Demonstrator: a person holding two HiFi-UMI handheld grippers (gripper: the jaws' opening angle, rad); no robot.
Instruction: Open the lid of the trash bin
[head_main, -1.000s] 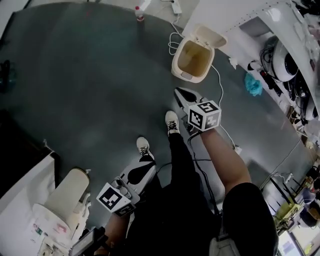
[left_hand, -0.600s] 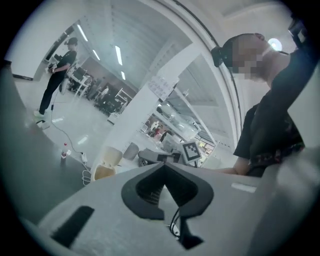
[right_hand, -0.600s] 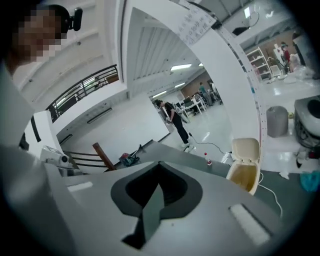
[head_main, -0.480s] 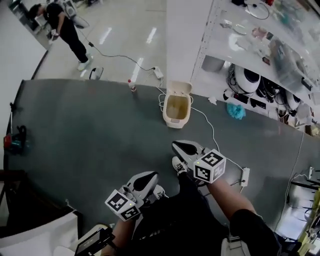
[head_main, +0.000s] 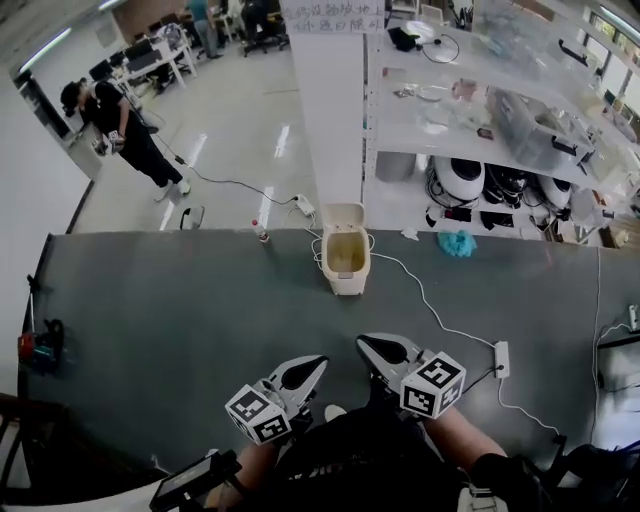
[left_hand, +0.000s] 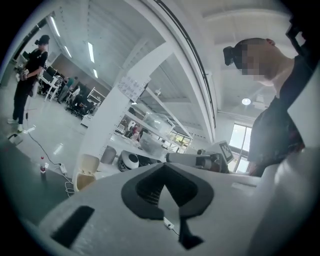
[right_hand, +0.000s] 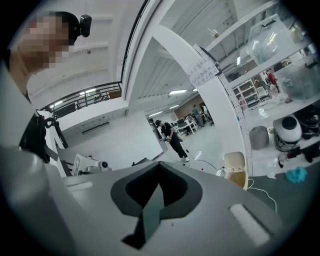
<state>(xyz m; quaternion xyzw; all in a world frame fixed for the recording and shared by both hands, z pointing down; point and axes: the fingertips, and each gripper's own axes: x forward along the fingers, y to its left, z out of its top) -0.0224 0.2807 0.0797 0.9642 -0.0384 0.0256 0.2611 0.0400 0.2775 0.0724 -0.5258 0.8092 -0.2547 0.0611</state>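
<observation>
The cream trash bin stands on the dark grey mat near its far edge, with its lid tipped up and the inside showing. Both grippers are held level close to the person's body, well short of the bin and touching nothing. My left gripper looks shut and empty, its marker cube at the lower left. Beside it, my right gripper is shut and empty. The bin shows small at the left of the left gripper view, beyond the gripper. In the right gripper view the bin sits right of the gripper.
A white cable runs from the bin to a power strip. A small bottle stands left of the bin and a teal cloth lies to its right. White shelving and a pillar rise behind. Another person stands far left.
Both grippers have risen and the head view has lifted, so the bin now looks smaller and farther away. Its lid stays up. Both grippers stay shut.
</observation>
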